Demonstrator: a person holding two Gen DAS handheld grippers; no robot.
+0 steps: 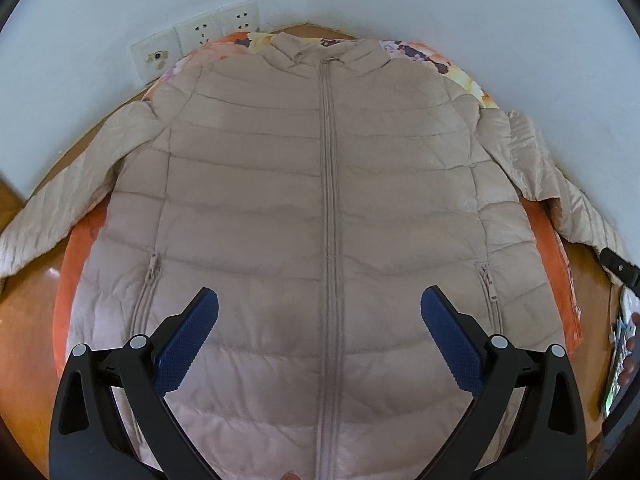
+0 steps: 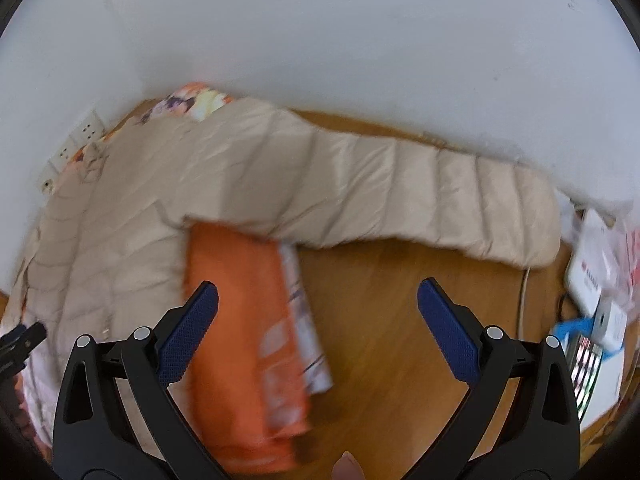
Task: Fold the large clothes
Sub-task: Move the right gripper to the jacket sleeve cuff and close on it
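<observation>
A beige quilted puffer jacket lies flat, front up and zipped, collar toward the wall, on an orange floral cloth. Its sleeves spread out to both sides. My left gripper is open and empty, hovering above the jacket's lower front, astride the zipper. In the right wrist view the jacket's right sleeve stretches across the wooden table along the wall. My right gripper is open and empty, above the cloth's edge and bare wood, short of the sleeve. The view is motion-blurred.
White walls close the back and the corner, with wall sockets behind the collar. Boxes, a cable and a phone-like screen clutter the table's right end past the sleeve cuff. The other gripper's tip shows at the right edge.
</observation>
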